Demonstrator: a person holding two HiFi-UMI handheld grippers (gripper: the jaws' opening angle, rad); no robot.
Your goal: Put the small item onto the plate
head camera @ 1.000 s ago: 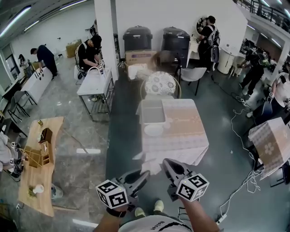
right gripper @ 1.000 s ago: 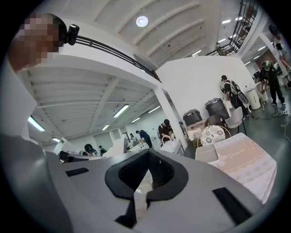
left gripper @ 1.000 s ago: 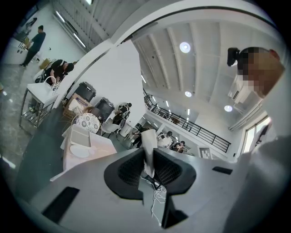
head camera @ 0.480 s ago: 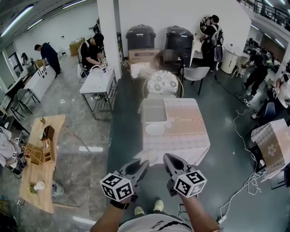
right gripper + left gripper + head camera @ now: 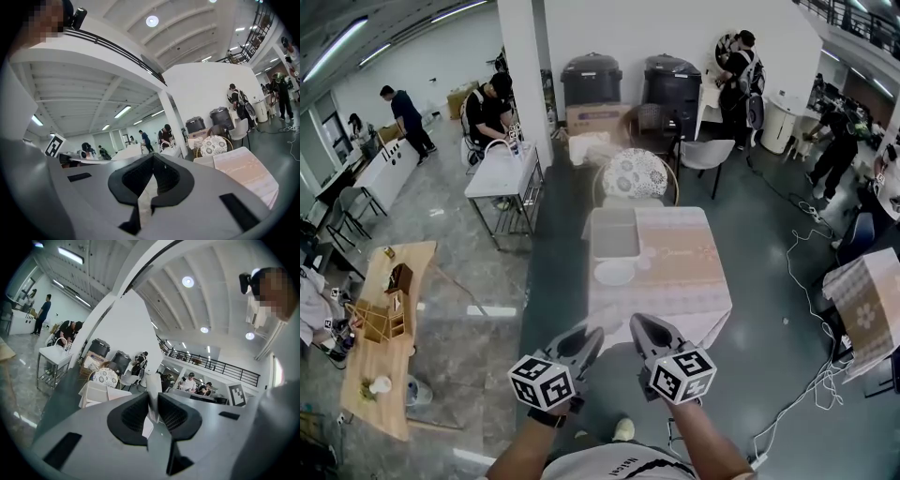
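Two near-level claws abreast: left claw (image 5: 593, 335) on small item (image 5: 151, 389), right claw (image 5: 641, 325).

Both grippers are pushing out toward the table (image 5: 689, 291). The left gripper (image 5: 589, 339) slides far and right, and its tips now reach the table's near corner. The right gripper (image 5: 639, 326) eases far and a touch left, so the two sit closer together. There's a step under way too: only one shoe (image 5: 623, 429) shows at the near edge, where two showed before. Far left, the person in the dark top (image 5: 405, 111) has straightened up from the counter (image 5: 375, 173) and now stands upright.
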